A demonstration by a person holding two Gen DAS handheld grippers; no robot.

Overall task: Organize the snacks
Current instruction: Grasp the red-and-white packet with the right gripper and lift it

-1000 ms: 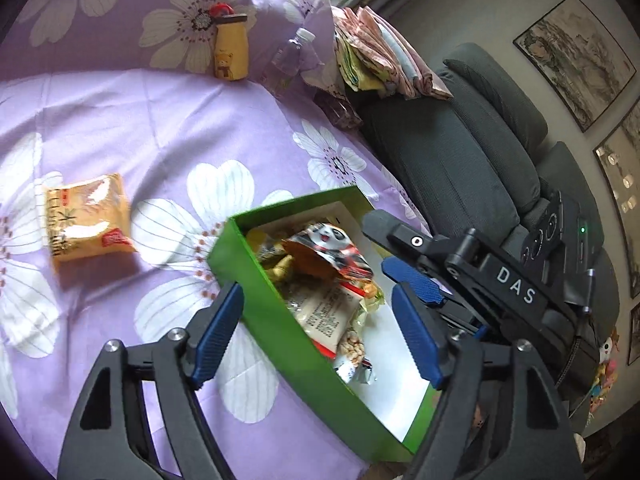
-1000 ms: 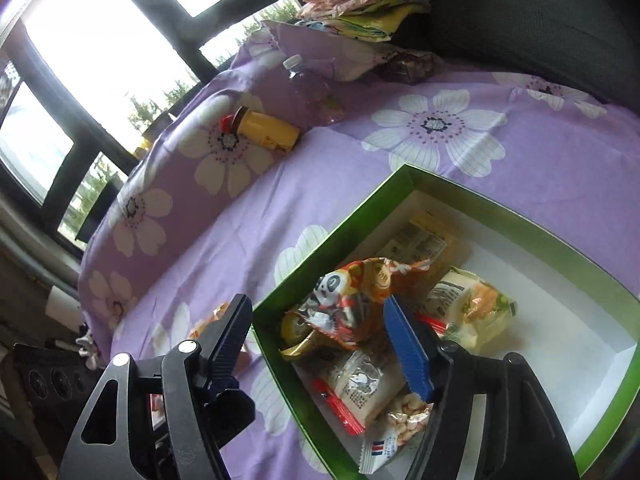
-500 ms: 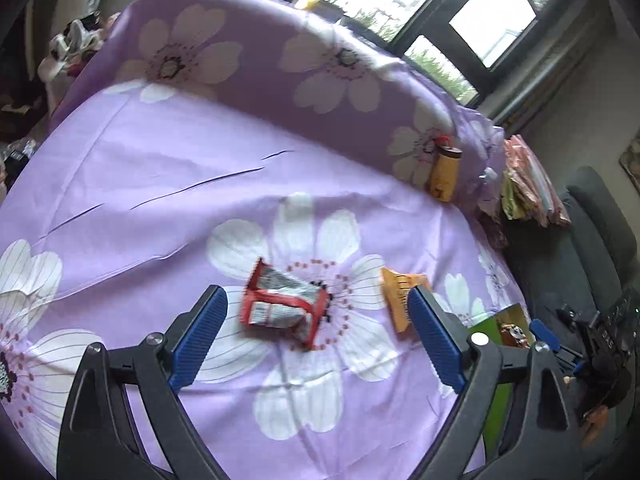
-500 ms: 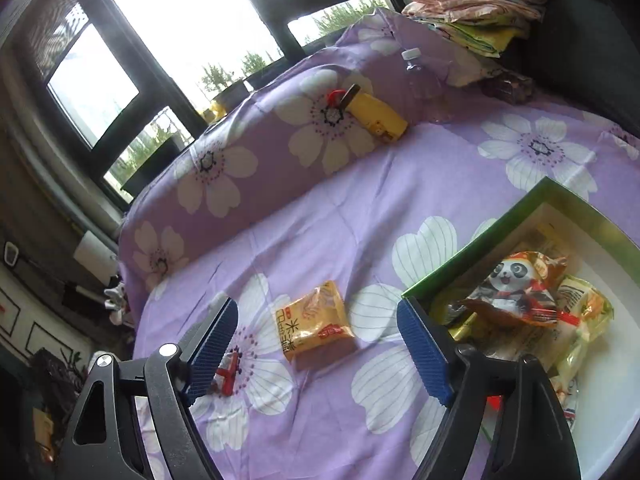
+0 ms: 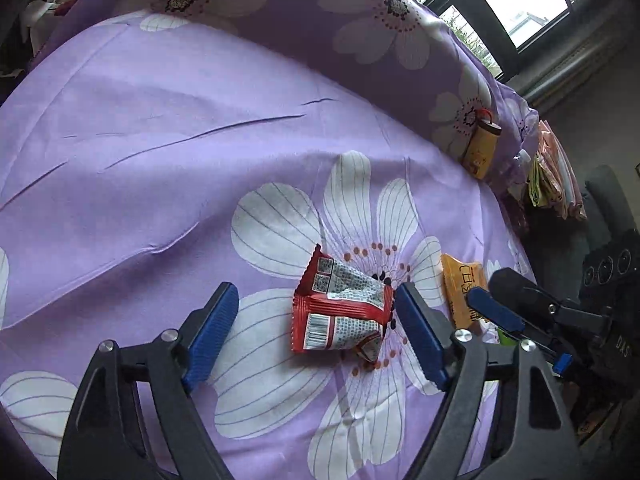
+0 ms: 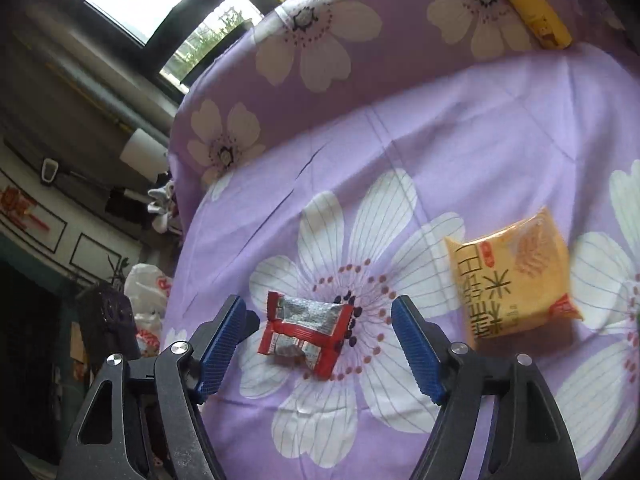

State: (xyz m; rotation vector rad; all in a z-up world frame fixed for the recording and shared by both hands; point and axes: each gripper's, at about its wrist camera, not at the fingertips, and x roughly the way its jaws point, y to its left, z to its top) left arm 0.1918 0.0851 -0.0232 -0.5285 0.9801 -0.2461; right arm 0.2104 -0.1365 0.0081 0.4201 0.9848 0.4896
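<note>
**Two grippers come down around one red packet**

The left gripper [image 5: 316, 336] has its jaws apart and holds nothing. They have just been closing a little. The red snack packet [image 5: 340, 312] lies flat on the cloth between its blue pads, close to the right-side pad and far from the other.

The right gripper [image 6: 316, 344] is also apart and empty, and its jaws have just been closing too. In its view the same red snack packet [image 6: 306, 332] sits between the pads, nearer the left-side one.

Both grippers frame the packet, and I cannot tell which is nearer. The packet's long side runs roughly across the gap between the pads.

It is small, red and silver, crinkly and a bit puffed.

The yellow snack bag [image 6: 516, 280] lies just beside it on the purple flower cloth [image 5: 200, 160].
</note>
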